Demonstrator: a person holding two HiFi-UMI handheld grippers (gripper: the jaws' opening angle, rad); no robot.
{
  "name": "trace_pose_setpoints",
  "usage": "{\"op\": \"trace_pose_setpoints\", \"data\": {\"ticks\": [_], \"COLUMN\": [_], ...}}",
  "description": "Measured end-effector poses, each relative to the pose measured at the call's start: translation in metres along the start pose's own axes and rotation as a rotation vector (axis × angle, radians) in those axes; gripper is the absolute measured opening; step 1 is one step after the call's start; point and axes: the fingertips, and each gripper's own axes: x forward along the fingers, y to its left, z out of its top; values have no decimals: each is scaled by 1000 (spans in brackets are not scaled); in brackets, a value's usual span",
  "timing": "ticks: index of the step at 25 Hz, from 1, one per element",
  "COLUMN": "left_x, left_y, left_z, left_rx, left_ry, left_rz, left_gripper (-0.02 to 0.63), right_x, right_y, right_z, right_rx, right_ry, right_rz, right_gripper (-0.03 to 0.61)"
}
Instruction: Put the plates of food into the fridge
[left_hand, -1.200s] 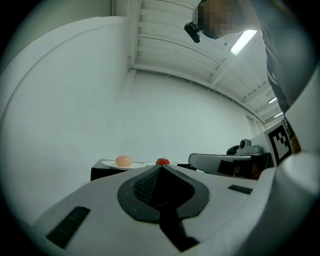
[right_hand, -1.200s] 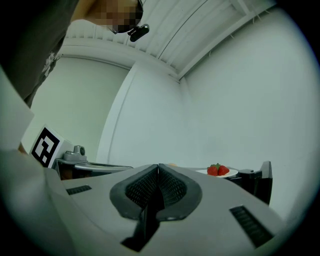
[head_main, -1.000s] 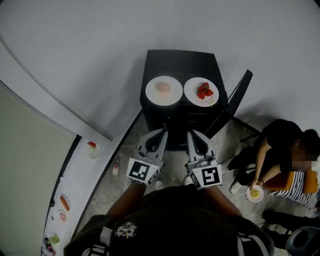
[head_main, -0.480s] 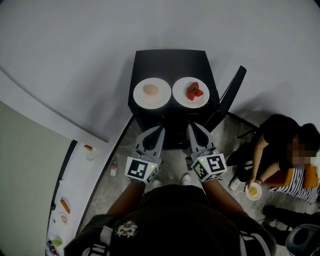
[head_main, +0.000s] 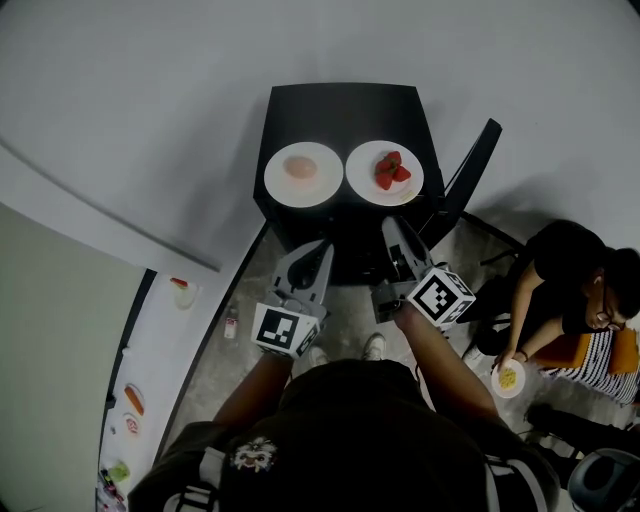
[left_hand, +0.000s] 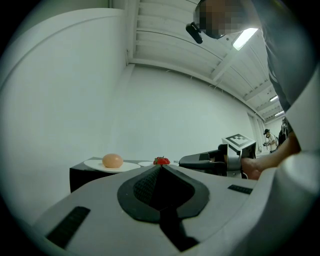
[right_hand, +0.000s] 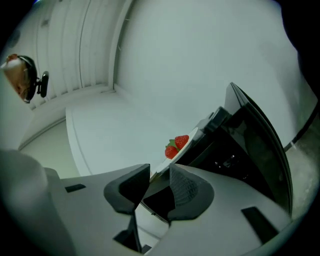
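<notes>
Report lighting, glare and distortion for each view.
Head view: fisheye bends straight edges, corners darken, black cabinet evenly lit. Left gripper view: round dark vignette, ceiling lamp glares. Right gripper view: scene tilted, strawberries sharp, edges dark.

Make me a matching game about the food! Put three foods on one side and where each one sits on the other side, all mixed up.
Foods:
1. strawberries
2. pale round food
3. yellow food

Places:
A. on the small plate held by the seated person
B. on the left plate atop the black fridge, as the head view shows it
C. on the right plate atop the same fridge

Pairs: 1-C, 2-B, 3-A.
</notes>
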Motion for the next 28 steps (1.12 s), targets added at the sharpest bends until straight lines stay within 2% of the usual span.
{"op": "trace_pose_setpoints", "data": {"ticks": [4, 8, 14, 22, 26, 28], "left_x": [-3, -4, -3, -9, -14, -18], "left_y": [5, 8, 9, 18, 23, 26], "left_z": [-1, -1, -6, -10, -11, -10], "left_rx": [2, -3, 7, 6, 11, 11], "left_ry": [-5, -3, 17, 43, 47, 54], "left_rz": [31, 40, 50, 63, 77, 87], "left_gripper": [21, 21, 21, 21, 21, 23], "right_x": [7, 13, 23, 33, 33, 33], "right_y": [-13, -26, -31, -33, -35, -35], "right_z": [5, 7, 12, 12, 14, 12], "right_rx": [139, 328, 491, 623, 643, 649], "right_ry": [-11, -32, -63, -65, -79, -82], "right_rz": [-3, -1, 33, 24, 8, 4], "right_gripper": [116, 138, 143, 141, 77, 66]}}
